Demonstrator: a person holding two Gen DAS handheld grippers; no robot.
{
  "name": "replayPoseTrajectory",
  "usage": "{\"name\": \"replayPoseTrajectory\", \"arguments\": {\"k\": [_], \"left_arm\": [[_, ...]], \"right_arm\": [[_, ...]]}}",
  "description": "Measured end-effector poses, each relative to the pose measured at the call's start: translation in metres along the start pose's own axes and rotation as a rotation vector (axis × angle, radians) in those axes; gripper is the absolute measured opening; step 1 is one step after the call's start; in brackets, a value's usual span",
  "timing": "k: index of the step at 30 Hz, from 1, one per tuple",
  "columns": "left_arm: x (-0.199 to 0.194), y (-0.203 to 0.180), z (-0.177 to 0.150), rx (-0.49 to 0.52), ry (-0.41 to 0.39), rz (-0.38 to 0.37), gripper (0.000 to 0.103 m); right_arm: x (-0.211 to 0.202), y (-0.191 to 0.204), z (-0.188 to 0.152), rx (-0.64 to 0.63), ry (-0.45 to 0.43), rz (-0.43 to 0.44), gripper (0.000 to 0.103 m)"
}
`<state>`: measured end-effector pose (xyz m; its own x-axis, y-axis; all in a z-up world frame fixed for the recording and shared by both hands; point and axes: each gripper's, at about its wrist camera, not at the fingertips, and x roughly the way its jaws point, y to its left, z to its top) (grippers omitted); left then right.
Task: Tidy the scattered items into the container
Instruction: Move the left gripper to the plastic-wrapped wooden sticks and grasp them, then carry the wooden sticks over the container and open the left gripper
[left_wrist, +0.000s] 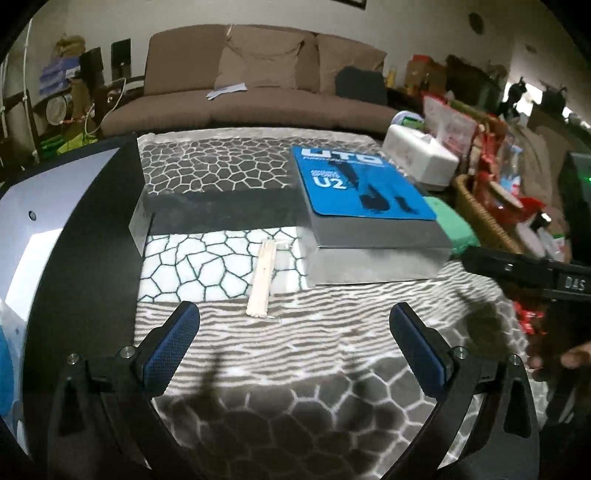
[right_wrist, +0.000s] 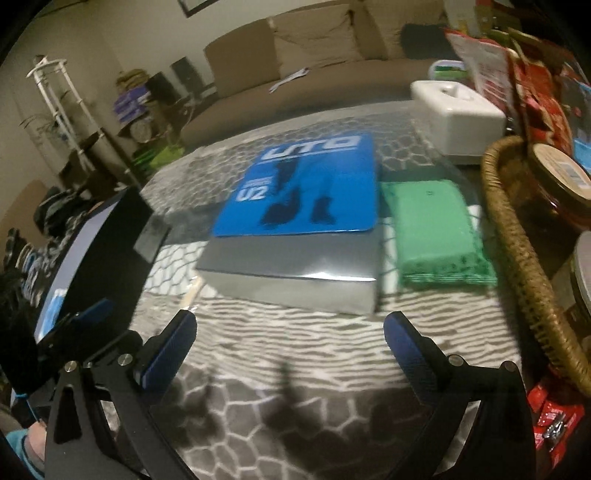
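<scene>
A wrapped pair of wooden chopsticks lies on the patterned table cover, just ahead of my open, empty left gripper. A grey box with a blue UTO lid stands to their right; it also shows in the right wrist view, straight ahead of my open, empty right gripper. A green packet lies right of the box. Only the chopsticks' tip shows in the right wrist view. The right gripper's body shows at the right of the left wrist view.
A wicker basket full of jars and red packets stands at the right. A white tissue box is behind the green packet. A black box with a pale lid stands at the left. A brown sofa is beyond the table.
</scene>
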<state>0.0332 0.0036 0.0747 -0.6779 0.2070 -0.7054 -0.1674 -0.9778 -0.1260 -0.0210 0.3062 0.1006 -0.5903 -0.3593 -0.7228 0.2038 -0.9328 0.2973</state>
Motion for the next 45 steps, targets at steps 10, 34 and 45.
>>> {"name": "replayPoseTrajectory", "arguments": {"k": [10, 34, 45], "left_arm": [[0.061, 0.015, 0.010, -0.047, 0.065, 0.074, 0.103], [0.090, 0.013, 0.005, -0.022, 0.142, 0.115, 0.010], [0.018, 0.017, -0.004, -0.175, 0.074, -0.125, 0.010]], "right_arm": [[0.000, -0.033, 0.002, 0.060, -0.001, 0.003, 0.103], [0.018, -0.008, -0.003, -0.007, 0.073, 0.061, 0.103], [0.007, 0.013, -0.002, 0.007, 0.039, 0.292, 0.103]]}}
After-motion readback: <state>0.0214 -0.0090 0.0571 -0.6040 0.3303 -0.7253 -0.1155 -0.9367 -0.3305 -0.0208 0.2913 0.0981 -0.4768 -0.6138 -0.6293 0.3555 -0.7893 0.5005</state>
